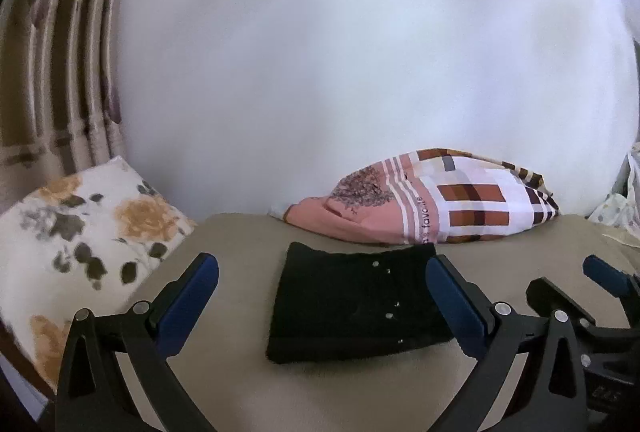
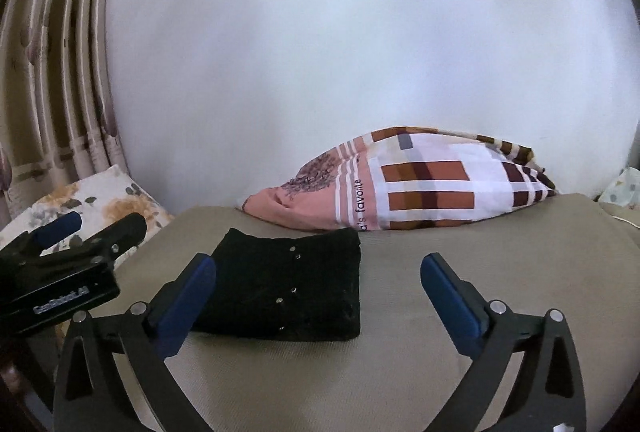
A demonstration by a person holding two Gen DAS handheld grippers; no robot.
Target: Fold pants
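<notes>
A beige bed surface (image 2: 460,272) fills the near ground. At its far edge, against a plain white wall (image 1: 360,52), lies a pillow (image 2: 420,188) in pink and white with brown and rust checks, a dark tree print and the word "favorite" along one stripe. To the left a second pillow (image 1: 80,232), white with orange and grey flowers, leans at the bed's side. Behind it hangs a striped curtain (image 1: 60,72) in beige, brown and white. At the far right edge a pale spotted cloth (image 1: 616,208) shows only in part.
</notes>
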